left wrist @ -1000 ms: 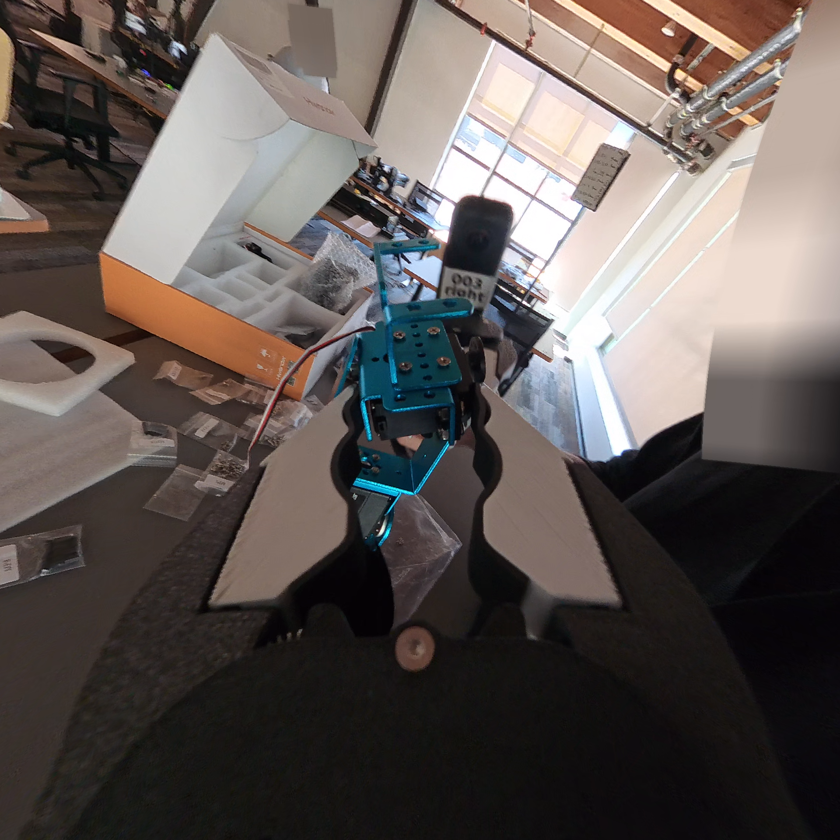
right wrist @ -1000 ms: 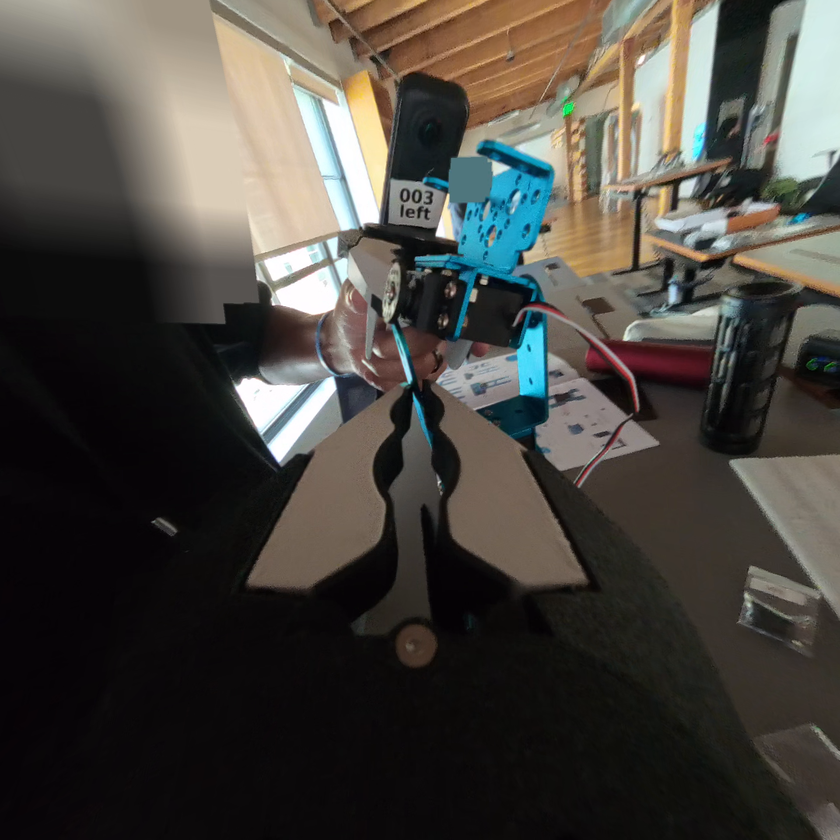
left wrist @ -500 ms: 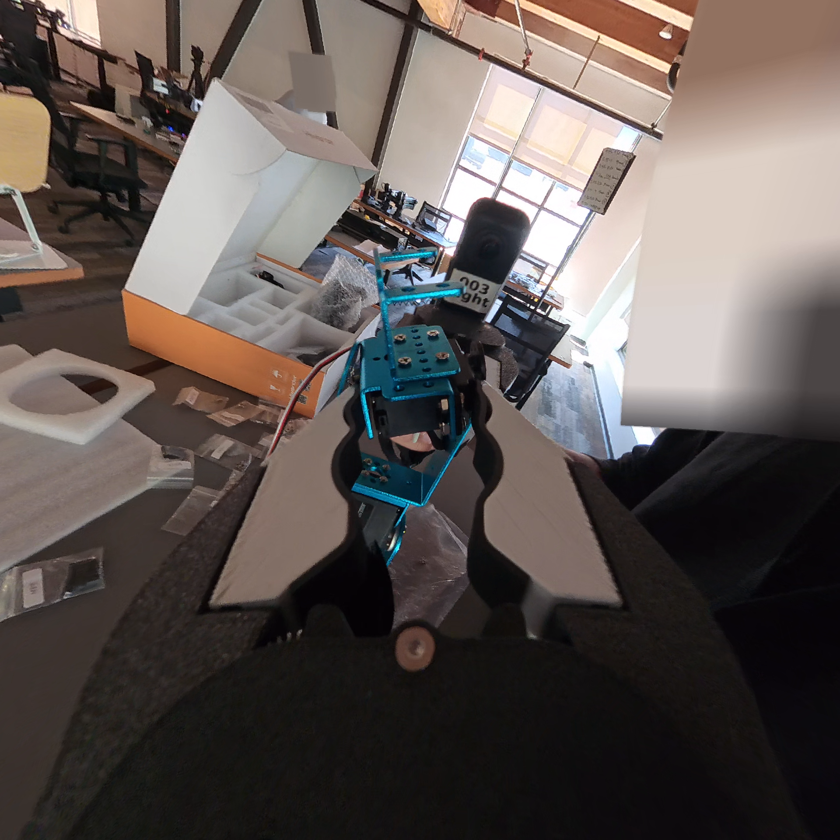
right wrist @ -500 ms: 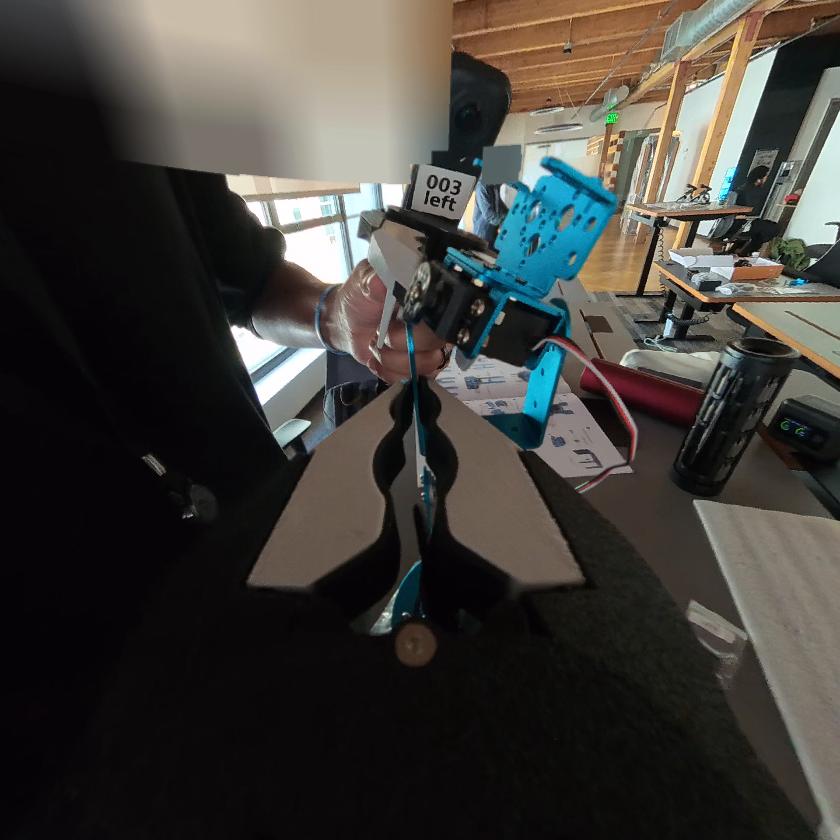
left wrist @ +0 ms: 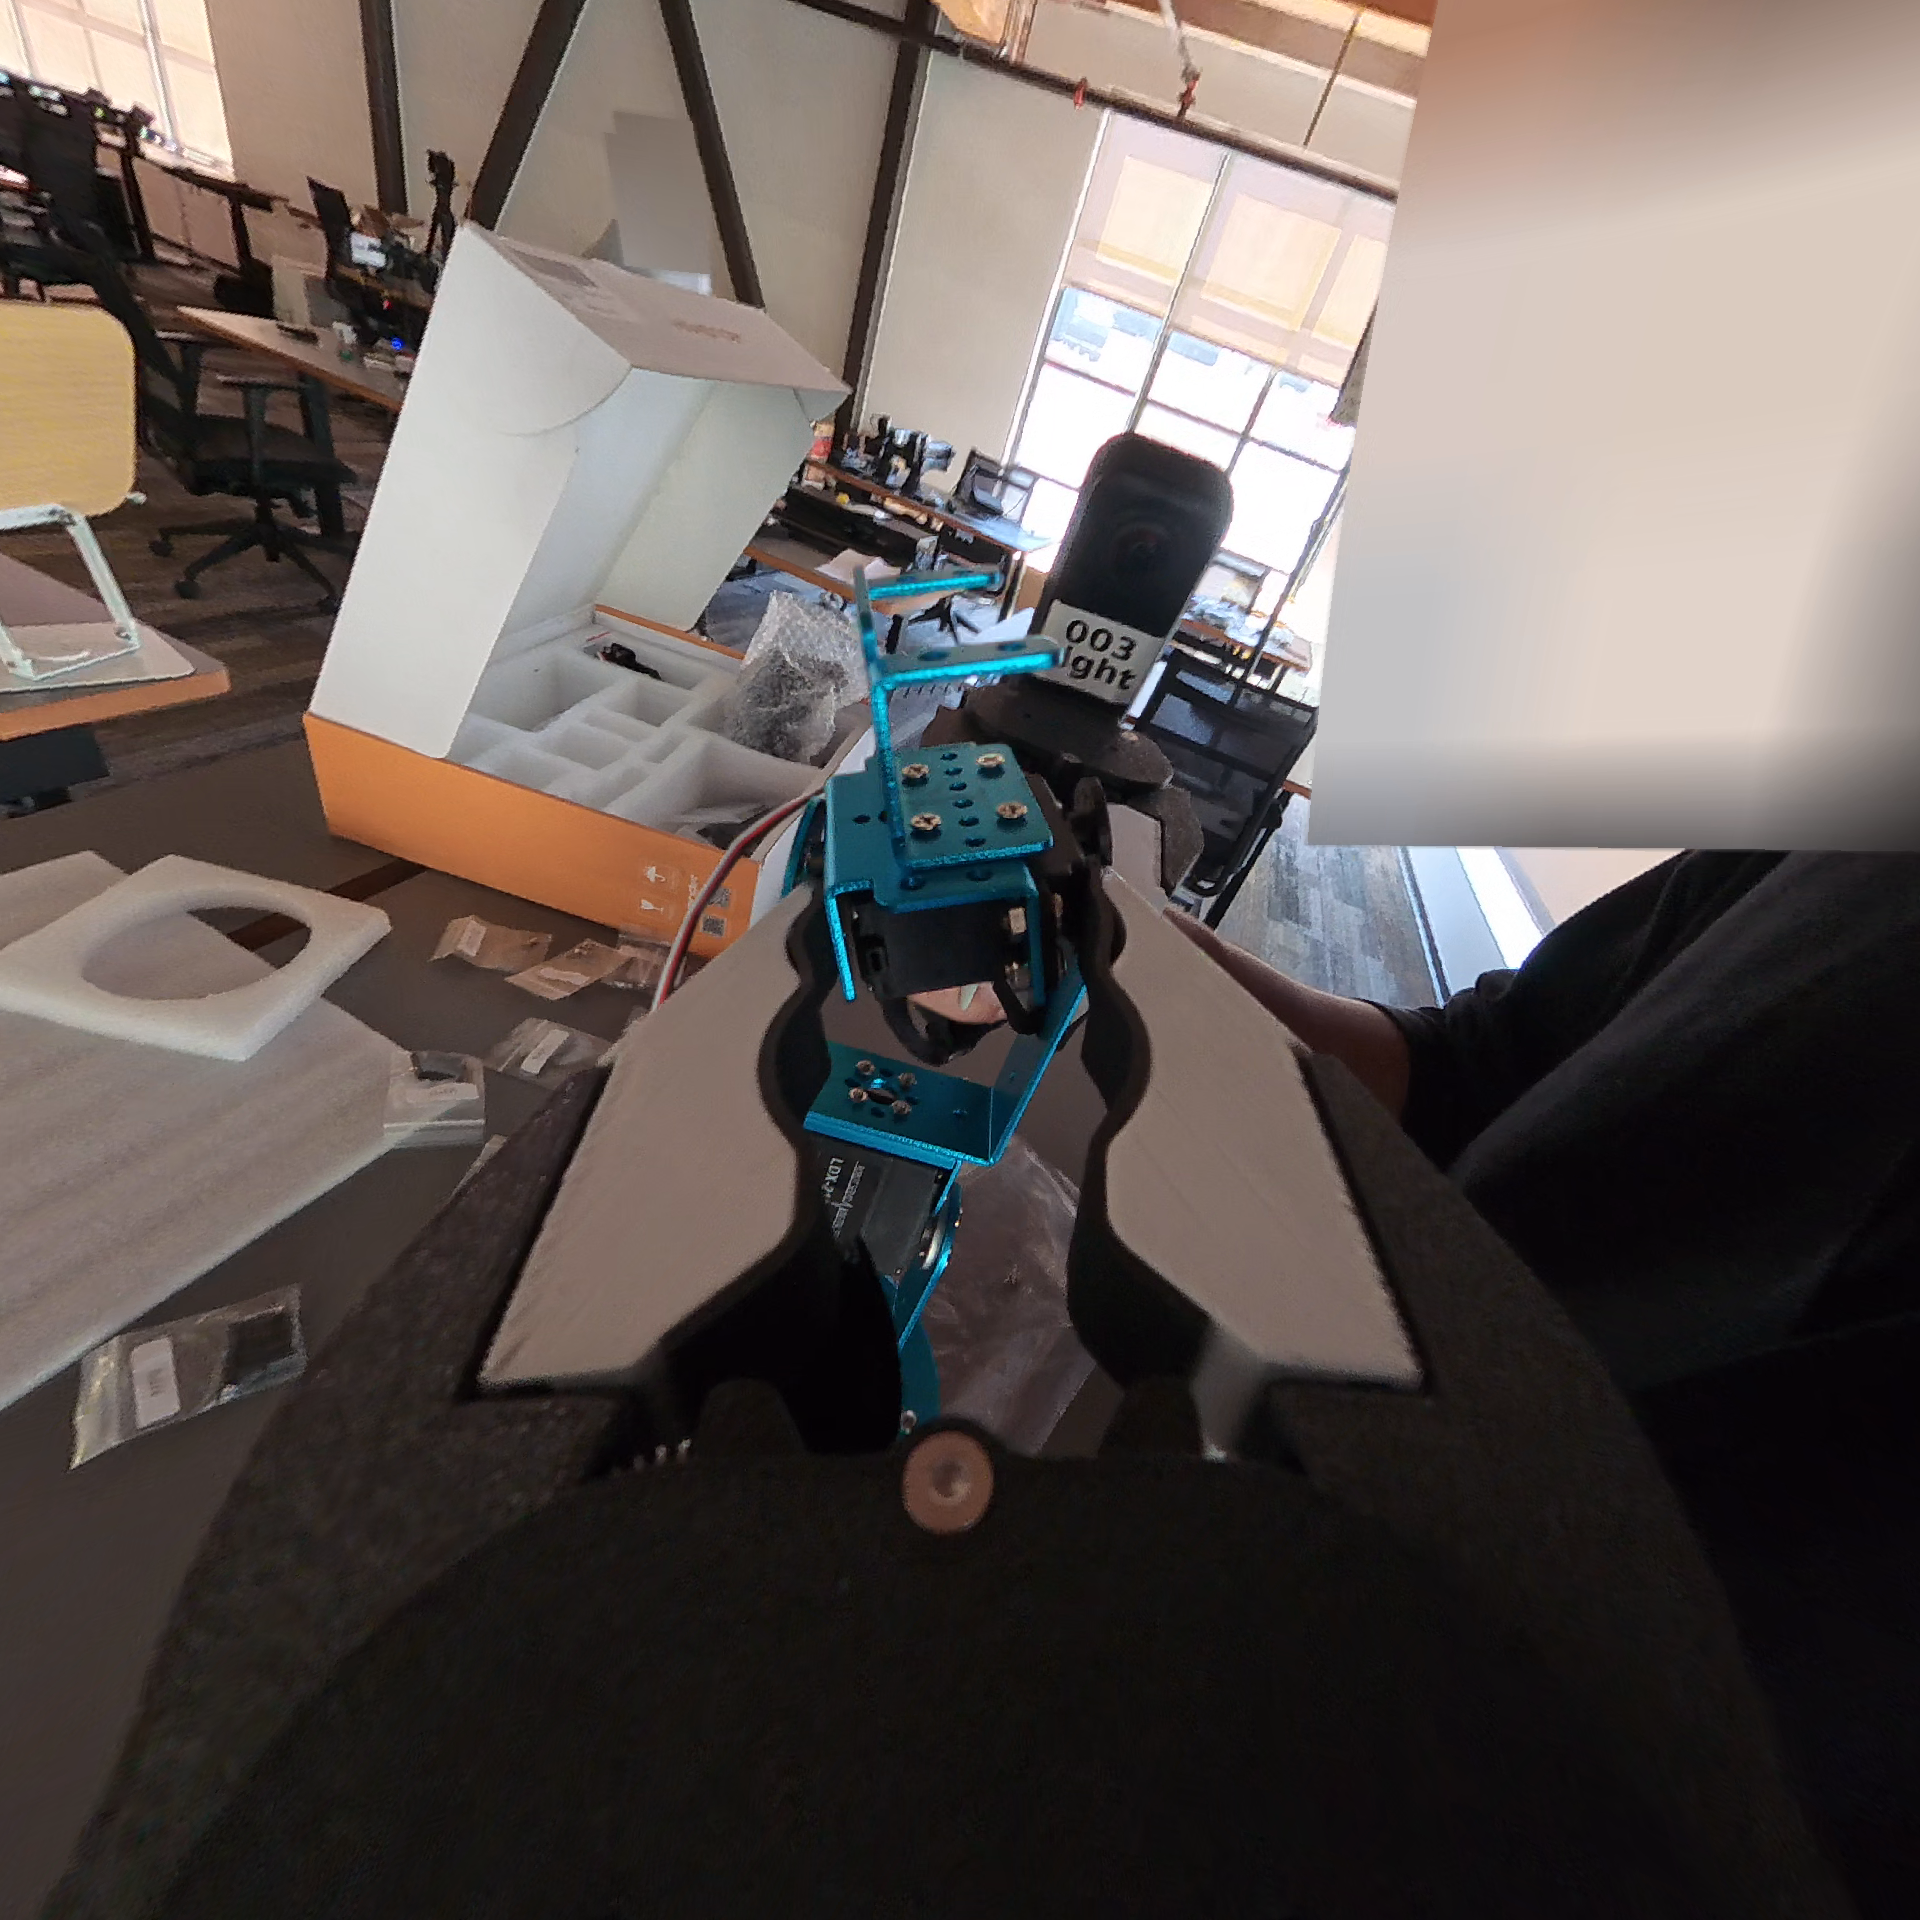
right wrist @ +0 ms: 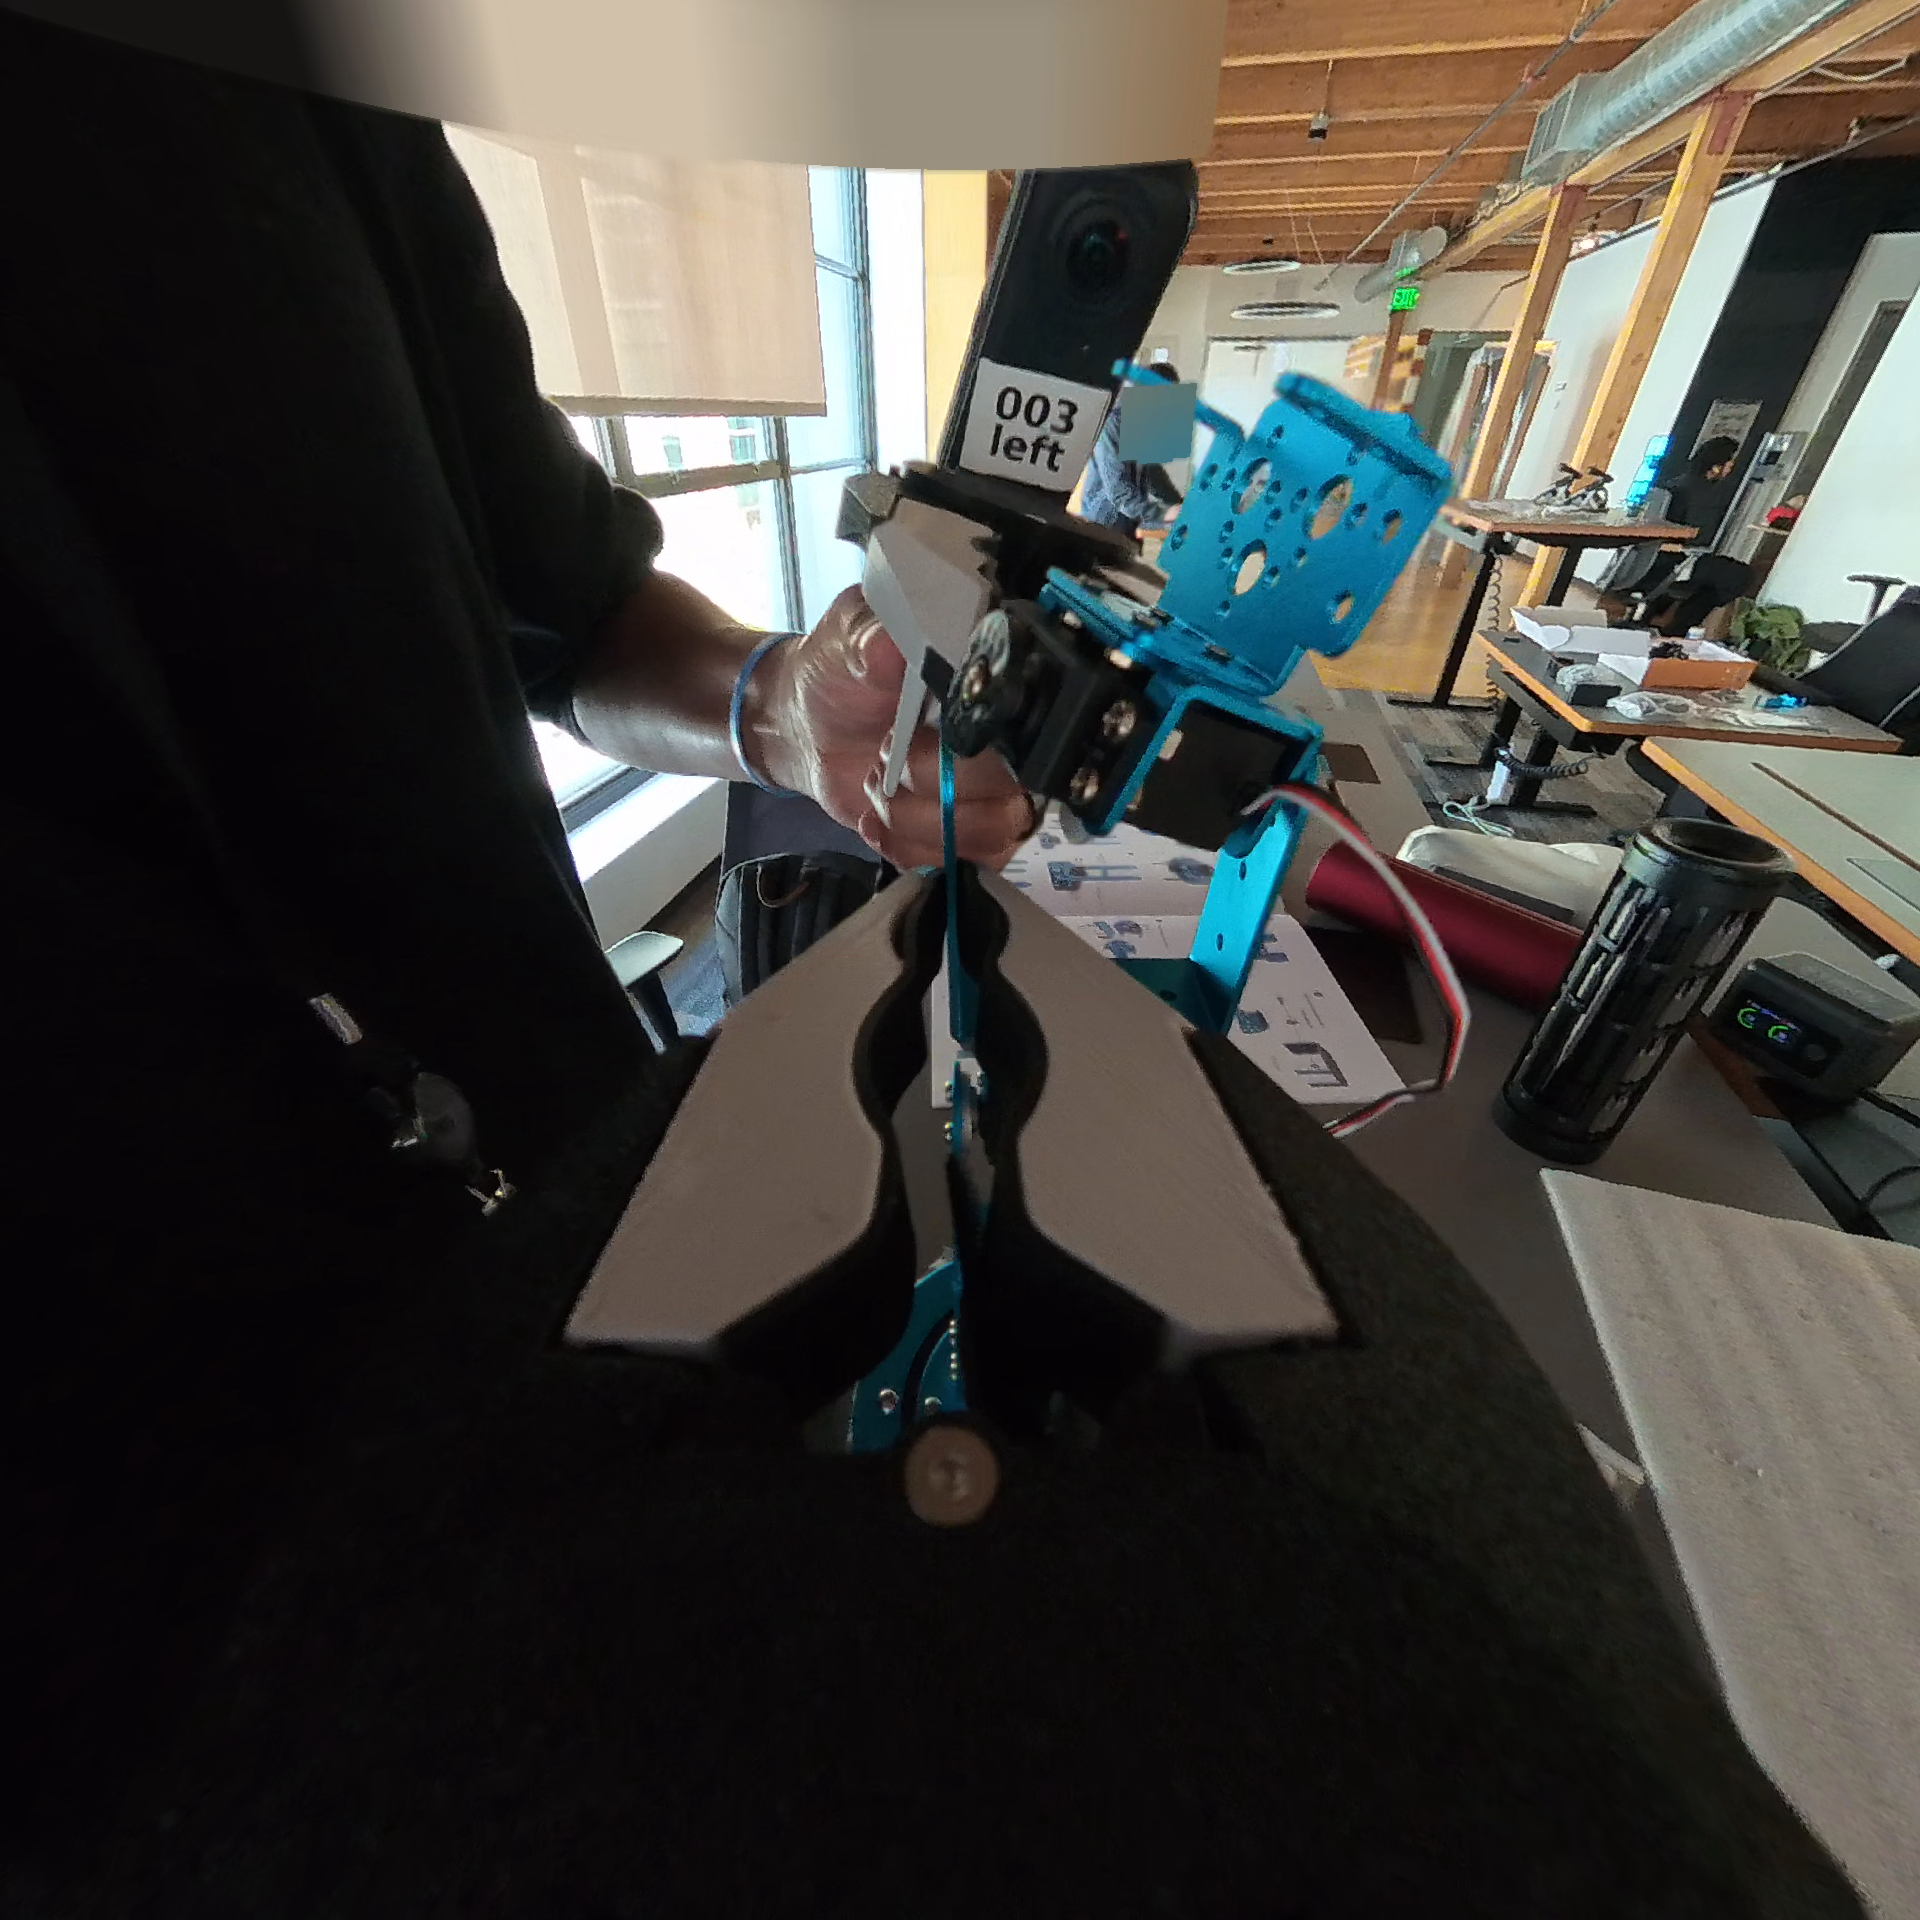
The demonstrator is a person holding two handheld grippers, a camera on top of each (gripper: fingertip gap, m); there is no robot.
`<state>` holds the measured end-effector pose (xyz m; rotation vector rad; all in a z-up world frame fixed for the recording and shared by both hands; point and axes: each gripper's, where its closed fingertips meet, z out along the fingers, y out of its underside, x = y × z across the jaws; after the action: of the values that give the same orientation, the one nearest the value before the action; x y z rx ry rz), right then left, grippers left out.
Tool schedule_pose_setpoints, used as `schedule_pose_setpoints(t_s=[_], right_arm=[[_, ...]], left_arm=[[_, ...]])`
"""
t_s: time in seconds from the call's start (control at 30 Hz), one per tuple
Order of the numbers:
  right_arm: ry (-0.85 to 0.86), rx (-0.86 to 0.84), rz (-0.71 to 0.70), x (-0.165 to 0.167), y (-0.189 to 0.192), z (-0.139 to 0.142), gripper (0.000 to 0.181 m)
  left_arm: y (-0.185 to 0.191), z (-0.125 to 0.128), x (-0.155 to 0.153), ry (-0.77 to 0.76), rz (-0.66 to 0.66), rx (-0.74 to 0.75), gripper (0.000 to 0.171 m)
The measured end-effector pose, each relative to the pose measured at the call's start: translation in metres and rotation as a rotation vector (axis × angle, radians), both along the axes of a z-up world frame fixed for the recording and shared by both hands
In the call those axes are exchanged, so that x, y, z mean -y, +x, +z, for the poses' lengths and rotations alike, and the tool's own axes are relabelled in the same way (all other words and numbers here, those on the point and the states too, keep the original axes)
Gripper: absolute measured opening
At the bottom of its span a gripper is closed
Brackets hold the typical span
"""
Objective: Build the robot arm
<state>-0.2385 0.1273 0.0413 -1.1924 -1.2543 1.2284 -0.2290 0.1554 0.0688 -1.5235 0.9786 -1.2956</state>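
A blue metal bracket assembly point(left wrist: 935, 831) with black servos is held in the air between both grippers. My left gripper point(left wrist: 951, 914) is shut on its servo block, and a blue U-bracket and a second servo point(left wrist: 883, 1205) hang between the fingers. In the right wrist view the assembly point(right wrist: 1299, 540) shows a plate with holes and a red, white and black wire point(right wrist: 1423, 935). My right gripper point(right wrist: 954, 883) is shut on a thin blue plate point(right wrist: 951, 987) of the assembly, seen edge-on. The left gripper point(right wrist: 935, 634) faces it, held by a hand point(right wrist: 831, 717).
On the dark table stand an open white and orange box point(left wrist: 582, 520), white foam sheets point(left wrist: 187, 945) and small plastic bags point(left wrist: 187, 1371). On the other side are a black mesh cylinder point(right wrist: 1631, 987), a red tube point(right wrist: 1455, 914), a printed sheet point(right wrist: 1299, 997) and white foam point(right wrist: 1766, 1403). Left and right tips are no more than a few centimetres apart. It is some 35 cm from my left tips to the black mesh cylinder point(right wrist: 1631, 987).
Both grippers keep their hold. The assembly has tilted, its holed plate leaning further right in the right wrist view, and both views have swung toward the person's body.
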Motion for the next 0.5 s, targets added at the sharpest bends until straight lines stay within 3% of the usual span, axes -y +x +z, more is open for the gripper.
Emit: schedule_pose_setpoints(t_s=[0.5], right_arm=[[-0.015, -0.019, 0.054, 0.001, -0.0014, 0.0002, 0.002]], left_arm=[[-0.0017, -0.0005, -0.0003, 0.025, -0.023, 0.011, 0.046]])
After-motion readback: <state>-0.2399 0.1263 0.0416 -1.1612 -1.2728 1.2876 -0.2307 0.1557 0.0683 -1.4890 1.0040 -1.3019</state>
